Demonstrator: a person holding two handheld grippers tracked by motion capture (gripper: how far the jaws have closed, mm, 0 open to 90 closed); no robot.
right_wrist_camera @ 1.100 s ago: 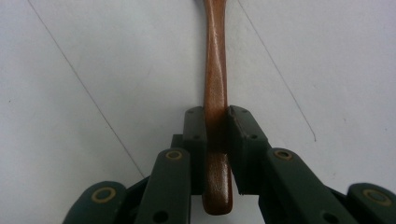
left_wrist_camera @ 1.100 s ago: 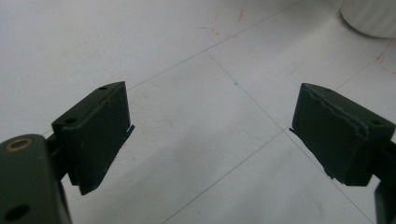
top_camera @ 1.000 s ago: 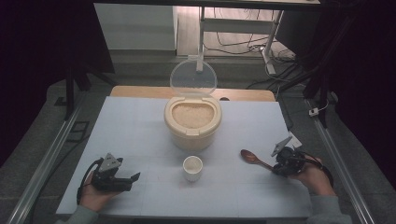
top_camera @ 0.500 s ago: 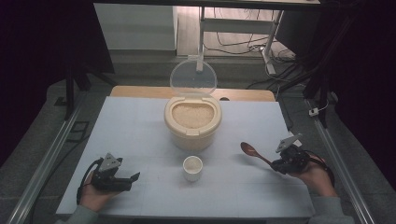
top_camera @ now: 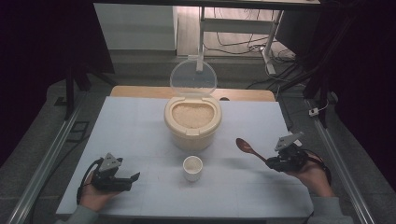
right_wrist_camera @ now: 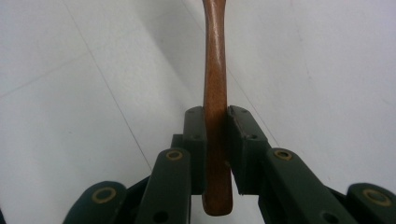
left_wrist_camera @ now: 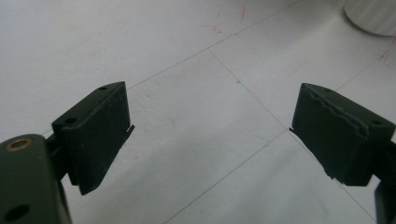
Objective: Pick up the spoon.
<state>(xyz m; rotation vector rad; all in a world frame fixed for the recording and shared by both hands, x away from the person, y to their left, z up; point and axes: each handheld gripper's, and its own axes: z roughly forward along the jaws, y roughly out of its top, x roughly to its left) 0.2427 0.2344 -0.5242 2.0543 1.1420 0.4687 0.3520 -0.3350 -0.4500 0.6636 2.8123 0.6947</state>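
A cream rice container with its clear lid raised stands at the table's middle, full of rice. In front of it sits a small white cup. My right gripper is shut on the handle of a brown wooden spoon, whose bowl points up and left, lifted off the table. In the right gripper view the spoon handle is clamped between both jaws. My left gripper rests near the front left with its jaws wide apart over bare table.
The white table has faint grid lines. A wooden board lies along its far edge. Metal rails run down both sides. The cup's base shows at the top right of the left gripper view.
My right gripper has lifted the spoon and carried it slightly up and left. The left gripper has stayed put.
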